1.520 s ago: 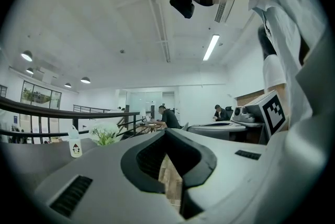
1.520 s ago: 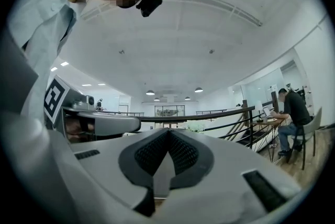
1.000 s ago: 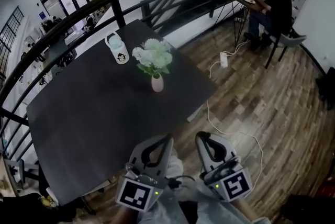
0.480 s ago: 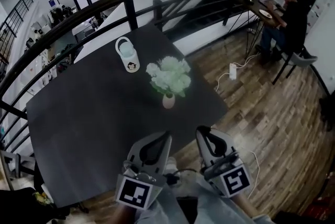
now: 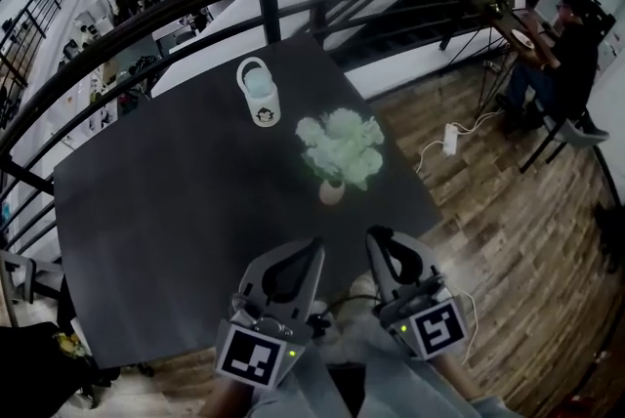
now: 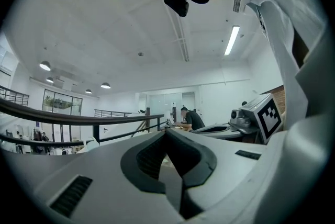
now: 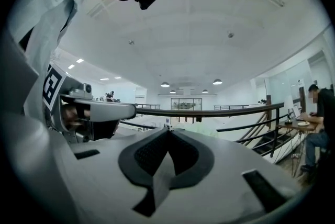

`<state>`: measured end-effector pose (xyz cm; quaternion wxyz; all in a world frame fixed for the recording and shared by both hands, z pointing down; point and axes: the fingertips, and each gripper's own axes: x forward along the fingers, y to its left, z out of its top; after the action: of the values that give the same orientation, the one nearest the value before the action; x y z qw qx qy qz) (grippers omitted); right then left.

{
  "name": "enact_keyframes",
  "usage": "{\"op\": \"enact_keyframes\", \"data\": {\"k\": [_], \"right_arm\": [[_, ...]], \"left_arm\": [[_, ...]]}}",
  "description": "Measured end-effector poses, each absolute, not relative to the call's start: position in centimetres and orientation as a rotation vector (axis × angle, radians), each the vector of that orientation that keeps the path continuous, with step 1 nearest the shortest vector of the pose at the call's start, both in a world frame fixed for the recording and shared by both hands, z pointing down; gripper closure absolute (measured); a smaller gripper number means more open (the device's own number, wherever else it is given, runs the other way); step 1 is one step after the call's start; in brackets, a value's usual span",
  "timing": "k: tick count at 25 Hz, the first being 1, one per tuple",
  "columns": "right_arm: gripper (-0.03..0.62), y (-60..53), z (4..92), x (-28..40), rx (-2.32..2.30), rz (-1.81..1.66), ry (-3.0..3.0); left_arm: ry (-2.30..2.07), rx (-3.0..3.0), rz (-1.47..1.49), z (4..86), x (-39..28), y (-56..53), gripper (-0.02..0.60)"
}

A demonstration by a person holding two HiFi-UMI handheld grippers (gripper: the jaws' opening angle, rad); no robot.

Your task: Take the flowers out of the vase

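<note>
vase [image 5: 332, 192] holds pale flowers [image 5: 342, 143]; mug [image 5: 260, 95] at its eleven o'clock; left gripper [image 5: 312, 247] and right gripper [image 5: 377, 237] closed, empty.

A: How did the table [image 5: 166, 221] look?
B: Dark and matt. The floor [image 5: 518, 211] was wood planks with a slight sheen.
A: And the vase [image 5: 332, 192]?
B: Smooth, ceramic-looking.

Left gripper [image 5: 314, 250] and right gripper [image 5: 375, 238]: grey moulded shells, dark ribbed pads [image 6: 149, 157], black-and-white marker cubes [image 5: 252, 356], small green lights [image 5: 291, 355]. Pale sleeves [image 5: 395, 389].
</note>
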<state>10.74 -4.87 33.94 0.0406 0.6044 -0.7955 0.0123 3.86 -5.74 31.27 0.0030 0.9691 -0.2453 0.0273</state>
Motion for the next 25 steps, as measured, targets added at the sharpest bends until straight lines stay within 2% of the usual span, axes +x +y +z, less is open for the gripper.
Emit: {"op": "enact_keyframes", "data": {"k": [10,21,25], "right_arm": [[0.595,-8.2,35.7,10.8,1.497,0.01,-2.582],[0.594,-11.0,40.9,15.4,1.517,0.303,-2.595],[0.49,-11.5,43.5,16.5,1.452,0.383,-2.552]], "left_arm": [[-1.019,2.942,0.094,31.3,4.3,-8.9,0.584],[-1.262,2.801,0.074,31.1,4.2,-10.6,0.584],[-1.318,2.772,0.086,31.3,4.2,-11.0,0.584]]}}
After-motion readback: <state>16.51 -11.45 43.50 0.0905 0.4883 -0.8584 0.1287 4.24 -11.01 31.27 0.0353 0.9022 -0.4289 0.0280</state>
